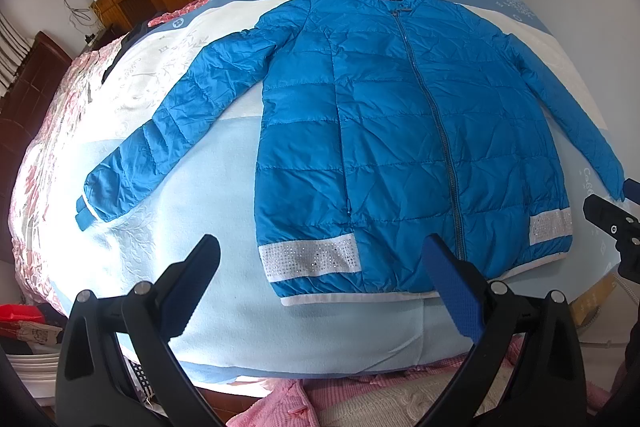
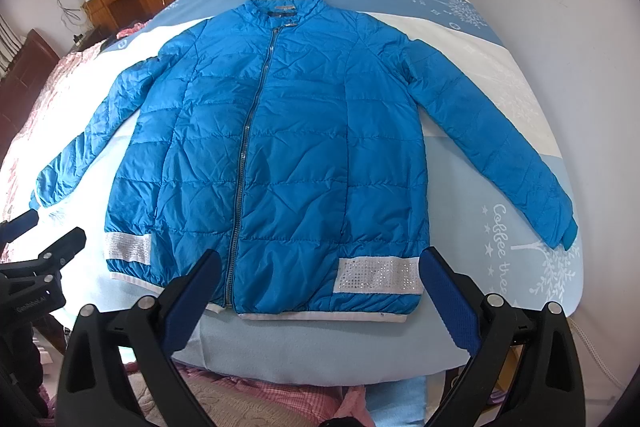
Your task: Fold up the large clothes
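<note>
Blue quilted jacket (image 1: 400, 131): flat, zipped, front up on bed (image 1: 224, 187), sleeves spread. Left hand-held gripper (image 1: 320, 267) and right hand-held gripper (image 2: 320, 275): jaws spread, empty, near hem. Advice: pinch each cuff squarely, fold sleeves inward first.

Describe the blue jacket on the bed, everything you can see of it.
The blue jacket is a quilted, shiny puffer, creased, lying flat and face up on the bed, collar away from the cameras. Its dark front zipper is closed to the stand-up collar. Both sleeves spread outward and down. White studded bands sit near the white hem. Neither gripper touches it: left gripper and right gripper hover open before the hem.
</note>
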Action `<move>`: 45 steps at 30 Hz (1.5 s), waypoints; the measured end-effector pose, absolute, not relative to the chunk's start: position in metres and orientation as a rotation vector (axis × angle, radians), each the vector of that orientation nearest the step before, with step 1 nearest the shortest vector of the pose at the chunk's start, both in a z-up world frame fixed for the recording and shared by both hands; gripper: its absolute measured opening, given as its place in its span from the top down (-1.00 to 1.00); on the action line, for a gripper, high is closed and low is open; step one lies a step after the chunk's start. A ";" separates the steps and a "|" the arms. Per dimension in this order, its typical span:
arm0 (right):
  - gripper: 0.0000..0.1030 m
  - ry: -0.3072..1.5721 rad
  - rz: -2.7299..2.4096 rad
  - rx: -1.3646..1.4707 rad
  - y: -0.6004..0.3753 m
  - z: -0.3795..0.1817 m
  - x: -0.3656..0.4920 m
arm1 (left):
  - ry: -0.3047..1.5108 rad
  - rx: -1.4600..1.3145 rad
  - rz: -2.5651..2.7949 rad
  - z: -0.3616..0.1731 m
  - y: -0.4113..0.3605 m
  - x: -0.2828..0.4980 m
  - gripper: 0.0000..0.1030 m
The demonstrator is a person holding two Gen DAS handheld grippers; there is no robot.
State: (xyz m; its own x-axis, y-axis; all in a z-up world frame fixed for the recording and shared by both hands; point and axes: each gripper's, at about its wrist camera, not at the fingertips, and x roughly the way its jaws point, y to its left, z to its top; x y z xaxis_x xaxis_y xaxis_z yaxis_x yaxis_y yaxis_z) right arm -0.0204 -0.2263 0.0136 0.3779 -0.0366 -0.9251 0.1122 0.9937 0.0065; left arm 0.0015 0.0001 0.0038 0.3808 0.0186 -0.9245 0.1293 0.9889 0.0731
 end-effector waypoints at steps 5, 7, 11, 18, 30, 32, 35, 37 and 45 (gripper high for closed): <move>-0.92 1.180 -0.096 0.072 -0.226 0.013 -0.020 | 1.182 0.142 -0.073 0.004 0.001 0.002 -0.94; -0.92 1.179 -0.096 0.073 -0.226 0.013 -0.019 | 1.182 0.144 -0.072 0.003 -0.001 0.003 -0.94; -0.92 1.180 -0.098 0.074 -0.226 0.013 -0.019 | 1.181 0.147 -0.071 0.005 0.000 0.004 -0.94; -0.92 1.180 -0.098 0.074 -0.227 0.013 -0.018 | 1.181 0.149 -0.072 0.001 -0.001 0.008 -0.94; -0.92 1.182 -0.099 0.075 -0.229 0.013 -0.017 | 1.182 0.155 -0.072 -0.001 0.000 0.012 -0.94; -0.92 1.182 -0.099 0.076 -0.227 0.011 -0.014 | 1.184 0.158 -0.072 -0.002 0.000 0.013 -0.94; -0.92 1.181 -0.101 0.078 -0.230 0.010 -0.014 | 1.185 0.162 -0.072 -0.002 -0.001 0.016 -0.94; -0.92 1.180 -0.106 0.077 -0.229 0.010 -0.013 | 1.188 0.166 -0.074 -0.003 -0.002 0.018 -0.94; -0.92 1.160 -0.144 0.158 -0.263 -0.001 -0.004 | 1.167 0.201 -0.097 -0.006 -0.018 0.042 -0.94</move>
State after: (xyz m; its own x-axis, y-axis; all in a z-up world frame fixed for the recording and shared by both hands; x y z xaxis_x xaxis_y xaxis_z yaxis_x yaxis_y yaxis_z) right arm -0.0044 -0.2626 -0.0008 0.3928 -0.0314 -0.9191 0.1938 0.9798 0.0494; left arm 0.0416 -0.0179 -0.0057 0.3911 0.0282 -0.9199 0.1799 0.9779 0.1065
